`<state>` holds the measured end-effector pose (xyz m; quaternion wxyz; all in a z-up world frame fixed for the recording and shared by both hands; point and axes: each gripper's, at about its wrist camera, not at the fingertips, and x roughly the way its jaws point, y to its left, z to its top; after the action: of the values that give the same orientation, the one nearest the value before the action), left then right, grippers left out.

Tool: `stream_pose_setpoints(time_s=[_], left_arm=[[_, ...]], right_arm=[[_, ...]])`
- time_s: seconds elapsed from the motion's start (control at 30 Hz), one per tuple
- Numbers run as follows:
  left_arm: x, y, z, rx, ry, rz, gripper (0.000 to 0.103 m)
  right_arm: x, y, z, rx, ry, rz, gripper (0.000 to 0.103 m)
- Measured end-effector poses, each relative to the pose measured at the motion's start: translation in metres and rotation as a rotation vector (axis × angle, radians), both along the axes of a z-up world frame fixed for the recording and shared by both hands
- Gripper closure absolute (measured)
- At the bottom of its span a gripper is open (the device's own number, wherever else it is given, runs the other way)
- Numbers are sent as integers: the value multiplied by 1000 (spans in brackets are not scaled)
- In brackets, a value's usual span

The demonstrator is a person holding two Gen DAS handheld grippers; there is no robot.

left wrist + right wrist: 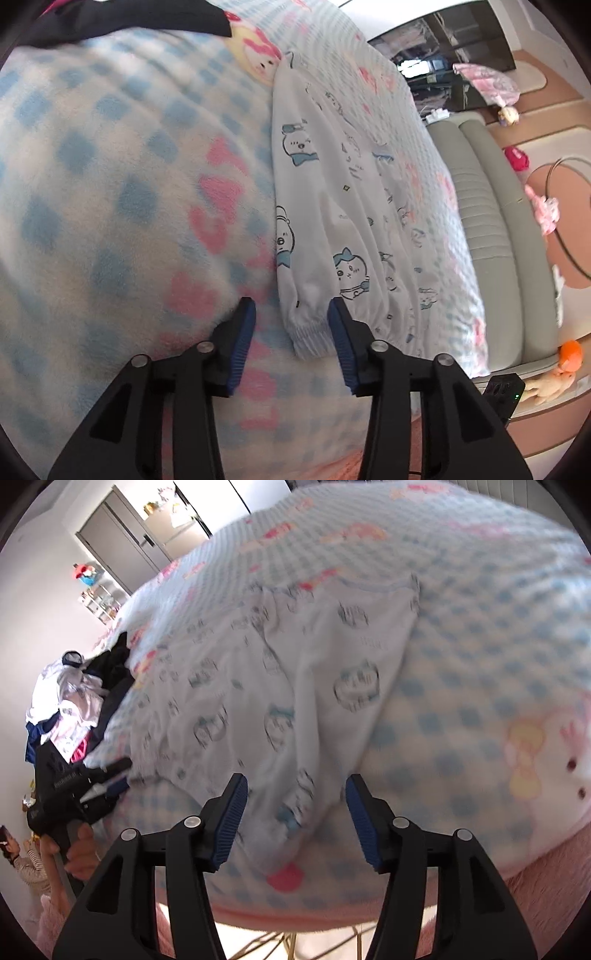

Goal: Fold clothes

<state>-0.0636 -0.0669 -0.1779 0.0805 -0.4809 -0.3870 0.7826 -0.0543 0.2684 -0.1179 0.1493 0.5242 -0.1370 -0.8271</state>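
Observation:
A white garment printed with blue cartoon figures lies stretched out on a blue-checked blanket over the bed. Its elastic cuff lies between the open fingers of my left gripper, just ahead of them. In the right wrist view the same white garment spreads across the blanket, blurred by motion. My right gripper stands open over the garment's near edge, nothing pinched. The left gripper shows at the far left of that view, held by a hand.
A pile of unsorted clothes with a black garment sits at the far side of the bed. A grey padded bed frame runs along the right edge. Toys lie on the floor; a small child is at the lower left.

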Motion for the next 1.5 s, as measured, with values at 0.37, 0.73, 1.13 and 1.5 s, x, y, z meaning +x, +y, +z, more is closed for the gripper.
stream_pose_setpoints(time_s=[0.37, 0.73, 1.13, 1.5], left_arm=[[21, 2, 35, -163, 52, 23, 93], [29, -12, 24, -224, -26, 31, 86], [-33, 83, 62, -464, 151, -245, 73], [-55, 100, 46, -494, 5, -296, 64]], right_arm=[[-6, -15, -8, -24, 31, 23, 87], [-12, -11, -24, -16, -22, -5, 87], [-49, 25, -6, -30, 30, -51, 80], [-63, 48, -18, -94, -6, -80, 80]])
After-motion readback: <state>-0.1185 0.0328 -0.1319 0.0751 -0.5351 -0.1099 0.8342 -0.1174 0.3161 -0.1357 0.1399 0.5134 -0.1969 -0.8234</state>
